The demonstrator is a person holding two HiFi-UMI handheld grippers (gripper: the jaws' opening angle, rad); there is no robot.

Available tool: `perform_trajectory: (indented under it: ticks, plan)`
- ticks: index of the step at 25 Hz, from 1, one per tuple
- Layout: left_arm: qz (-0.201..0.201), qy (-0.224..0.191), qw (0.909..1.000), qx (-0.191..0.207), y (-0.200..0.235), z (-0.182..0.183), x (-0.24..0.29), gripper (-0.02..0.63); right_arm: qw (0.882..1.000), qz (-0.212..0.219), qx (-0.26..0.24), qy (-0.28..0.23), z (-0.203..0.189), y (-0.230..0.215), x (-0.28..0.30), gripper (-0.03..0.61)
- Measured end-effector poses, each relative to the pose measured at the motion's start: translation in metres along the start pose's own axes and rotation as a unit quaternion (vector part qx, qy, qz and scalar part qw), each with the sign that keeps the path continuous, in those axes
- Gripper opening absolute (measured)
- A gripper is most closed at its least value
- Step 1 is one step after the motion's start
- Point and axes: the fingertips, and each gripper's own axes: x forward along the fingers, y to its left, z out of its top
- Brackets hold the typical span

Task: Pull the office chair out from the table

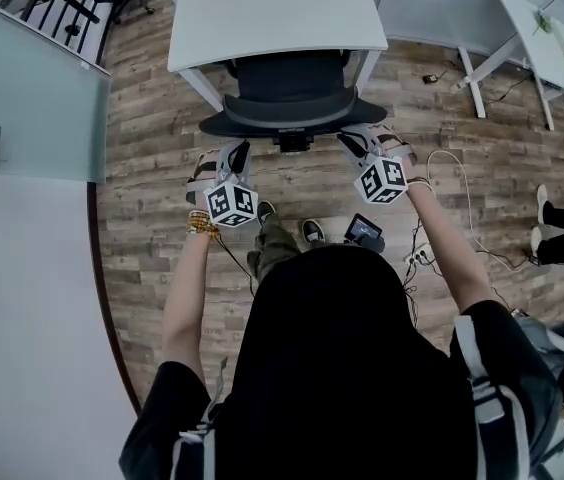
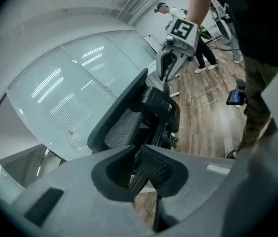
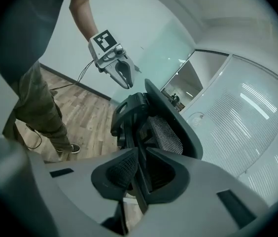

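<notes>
Head view, nearest first: the person in a black top stands on the wood floor (image 1: 152, 128), both arms stretched forward. The left claw (image 1: 237, 158) and the right claw (image 1: 355, 145) sit side by side just behind the office chair (image 1: 292, 93), one toward each end of its curved back. From above I cannot tell whether either touches it. In the left gripper view the left claw's jaws meet at the tips with nothing between them, and the chair's mesh back stands a little beyond, apart from them. The right gripper view shows the same for the right claw: jaws closed and empty, with the backrest ahead. The chair is tucked in under the white tabletop (image 1: 272, 13), its seat hidden beneath and its back turned to the person. Off to the right a white cable (image 1: 462, 203) lies on the floor, and beyond it stands a second white tabletop (image 1: 547, 38).
</notes>
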Motion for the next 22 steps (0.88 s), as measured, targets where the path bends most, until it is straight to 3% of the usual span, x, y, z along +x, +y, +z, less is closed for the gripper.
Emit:
perform_trajectory:
  ticks: [2,4,6,13,22]
  plan:
    - [-0.029,0.015,0.9993,0.021,-0.006,-0.009,0.012,0.063,1.000,0.010,-0.007,0.005,-0.002,0.002,0.007,0.045]
    - [-0.057,0.030,0.9975,0.029,-0.014,-0.018,0.022,0.140,0.999,0.025,-0.017,0.011,-0.005,0.009,0.014,0.100]
    - [-0.075,0.043,0.9957,0.032,-0.019,-0.026,0.032,0.161,0.999,0.036,-0.029,0.019,-0.010,0.014,0.021,0.109]
    - [-0.133,0.078,0.9865,0.056,-0.040,-0.040,0.063,0.174,0.996,0.055,-0.041,0.049,-0.037,0.025,0.040,0.112]
    - [-0.155,0.091,0.9813,0.069,-0.043,-0.048,0.088,0.175,0.993,0.054,-0.076,0.072,-0.049,0.023,0.061,0.094]
